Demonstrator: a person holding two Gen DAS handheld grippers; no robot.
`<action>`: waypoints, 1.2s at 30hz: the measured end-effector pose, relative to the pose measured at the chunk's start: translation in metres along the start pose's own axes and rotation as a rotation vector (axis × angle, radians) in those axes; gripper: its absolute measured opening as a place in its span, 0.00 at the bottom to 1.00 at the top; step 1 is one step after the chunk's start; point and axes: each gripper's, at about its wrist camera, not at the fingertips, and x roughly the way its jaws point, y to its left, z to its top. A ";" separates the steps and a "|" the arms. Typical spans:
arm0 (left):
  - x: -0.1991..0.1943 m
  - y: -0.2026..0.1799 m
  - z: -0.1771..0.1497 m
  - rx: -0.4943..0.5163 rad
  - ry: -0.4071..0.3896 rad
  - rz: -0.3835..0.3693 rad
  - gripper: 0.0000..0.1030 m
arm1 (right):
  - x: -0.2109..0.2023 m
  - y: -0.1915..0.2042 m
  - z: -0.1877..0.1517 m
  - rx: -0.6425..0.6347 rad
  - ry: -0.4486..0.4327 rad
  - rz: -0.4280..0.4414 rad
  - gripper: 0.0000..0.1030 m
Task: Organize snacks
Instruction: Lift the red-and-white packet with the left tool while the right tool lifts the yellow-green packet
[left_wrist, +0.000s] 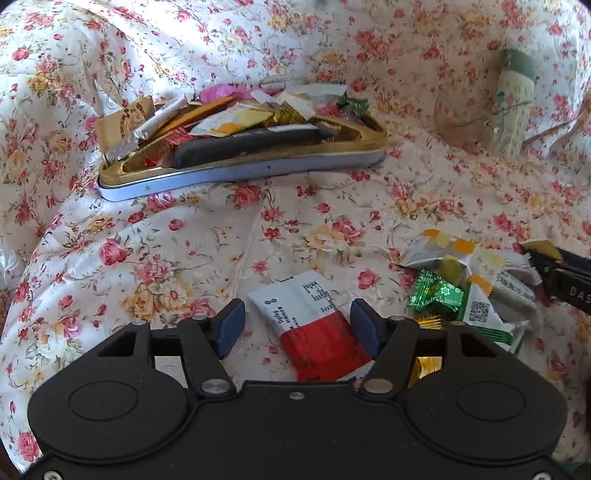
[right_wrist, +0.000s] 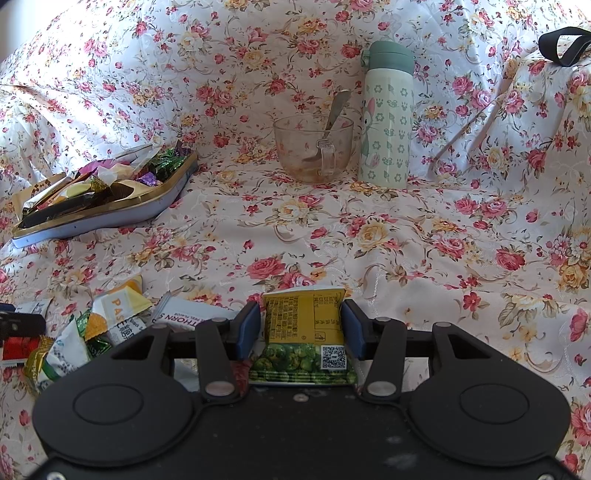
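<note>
Right now the yellow-and-green snack packet (right_wrist: 304, 332) sits upright between the blue pads of the right gripper (right_wrist: 302, 328), both pads pressing its sides, so that claw is clamped on it at about half its spread. Over on the left, the left gripper (left_wrist: 297, 325) stands wide, its pads apart and clear of the red-and-white snack bar (left_wrist: 314, 332) that lies flat on the cloth between them; nothing is held there.

Just beside that bar lies one loose heap of wrapped snacks (left_wrist: 458, 291): a shiny green sweet, a gold one, several white sachets with orange and yellow marks. Their exact number cannot be told, since they overlap.

Farther back rests one shallow tin tray (left_wrist: 236, 171) with a gold rim and pale blue wall, piled with mixed wrappers and one long dark bar. Well apart from it, to the right, stand one glass mug (right_wrist: 314, 147) with one spoon (right_wrist: 334, 110) leaning inside, and one pale green flask (right_wrist: 386, 118) touching or nearly touching the mug. All of it lies on one rose-printed cloth (right_wrist: 424, 251).
</note>
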 end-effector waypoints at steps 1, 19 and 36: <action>0.000 -0.004 -0.001 0.015 -0.013 0.009 0.58 | 0.000 0.000 0.000 0.000 0.000 0.000 0.50; -0.003 -0.007 -0.009 0.057 -0.048 -0.016 0.52 | -0.011 -0.007 0.021 0.129 0.143 0.002 0.38; -0.014 0.001 -0.003 -0.001 -0.016 -0.021 0.42 | -0.094 0.010 -0.007 0.218 0.111 -0.029 0.37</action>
